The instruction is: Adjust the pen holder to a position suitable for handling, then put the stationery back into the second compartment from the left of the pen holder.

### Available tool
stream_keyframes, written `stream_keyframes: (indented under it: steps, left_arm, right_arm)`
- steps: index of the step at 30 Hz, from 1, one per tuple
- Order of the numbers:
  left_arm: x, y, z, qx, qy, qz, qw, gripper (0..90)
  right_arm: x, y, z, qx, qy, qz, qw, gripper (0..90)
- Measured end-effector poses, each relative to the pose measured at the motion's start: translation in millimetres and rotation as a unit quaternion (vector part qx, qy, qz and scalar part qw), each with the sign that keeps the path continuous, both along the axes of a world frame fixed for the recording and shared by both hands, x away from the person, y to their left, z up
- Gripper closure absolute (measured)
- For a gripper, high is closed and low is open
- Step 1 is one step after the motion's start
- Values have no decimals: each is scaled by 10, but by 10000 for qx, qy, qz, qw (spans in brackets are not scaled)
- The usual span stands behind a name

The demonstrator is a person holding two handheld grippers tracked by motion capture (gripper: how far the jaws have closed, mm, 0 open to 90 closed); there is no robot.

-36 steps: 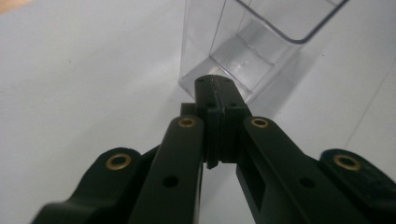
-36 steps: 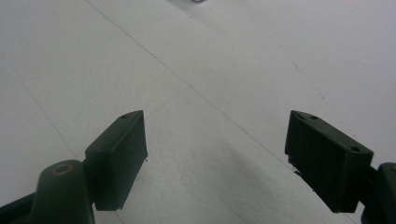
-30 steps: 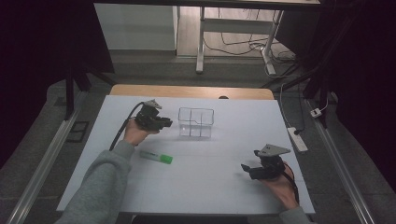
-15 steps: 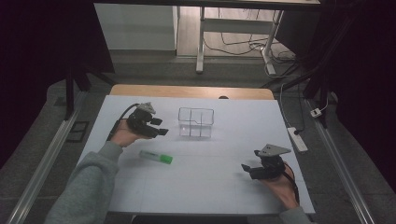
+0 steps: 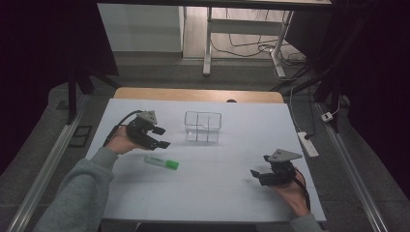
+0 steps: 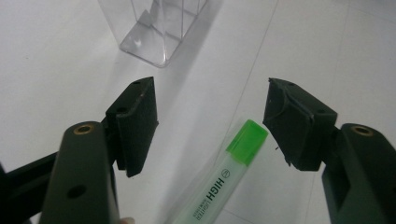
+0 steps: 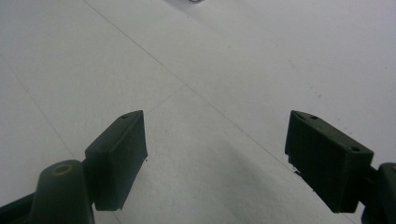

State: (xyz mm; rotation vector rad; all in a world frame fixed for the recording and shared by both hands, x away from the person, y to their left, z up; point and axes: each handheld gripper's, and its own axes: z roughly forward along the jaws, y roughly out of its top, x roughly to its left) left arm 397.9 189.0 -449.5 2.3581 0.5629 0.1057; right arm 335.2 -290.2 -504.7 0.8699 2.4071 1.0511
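Left gripper [image 5: 162,137] spread wide, just been opening, pinching nothing, raised over the white table [image 5: 217,193]. Green highlighter [image 5: 161,163] lying flat just near of it, cap [image 6: 246,141] seen between the jaws, untouched. Clear, square-celled plastic organizer [image 5: 203,127] just right of it. Right gripper [image 5: 257,176] spread too, empty, well apart.

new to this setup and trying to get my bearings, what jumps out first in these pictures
The green highlighter catches the eye first: the only bright colour on the white table, lying flat near the left side. The left gripper hovers just above it with jaws wide apart and nothing between them, having just been opening. Behind sits a clear divided container, and the right gripper rests open at the near right.
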Motion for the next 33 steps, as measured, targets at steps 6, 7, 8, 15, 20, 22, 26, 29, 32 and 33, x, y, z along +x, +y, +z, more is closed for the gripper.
stream_keyframes:
  steps: [6, 7, 8, 15, 20, 22, 26, 29, 32, 33]
  left_arm:
    - [-38, -17, -1, 173, 1, -231, 9996, 330]
    - [-51, -26, -2, 219, 11, -311, 9993, 329]
    - [-51, -26, -2, 219, 11, -311, 9993, 328]
    - [-123, -153, -33, 512, 24, -739, 9959, 323]
    - [-131, -212, -57, 678, 63, -922, 9934, 313]
    - [-136, -229, -65, 715, 71, -975, 9926, 312]
    - [-129, -256, -88, 818, 84, -1083, 9907, 310]
    - [-130, -288, -112, 900, 100, -1167, 9890, 308]
    - [-144, -333, -136, 977, 127, -1297, 9866, 308]
    - [-148, -349, -145, 1011, 135, -1345, 9857, 308]
  right_arm:
    - [-2, 0, 1, -17, -2, 4, 10000, 199]
    - [-1, 0, 0, -6, 1, 7, 10000, 199]
    - [-1, 0, 0, -6, 1, 7, 10000, 199]
    - [-2, 4, -3, -13, 7, 14, 10000, 199]
    - [-4, 9, 0, -16, 2, 29, 10000, 199]
    - [-1, 9, -3, -12, 5, 30, 10000, 199]
    - [-1, 10, -5, -33, 17, 40, 10000, 199]
    - [-3, 15, -2, -21, 5, 53, 10000, 199]
    - [-3, 19, -7, -21, 29, 52, 10000, 199]
    - [-1, 18, -9, -33, 28, 61, 10000, 199]
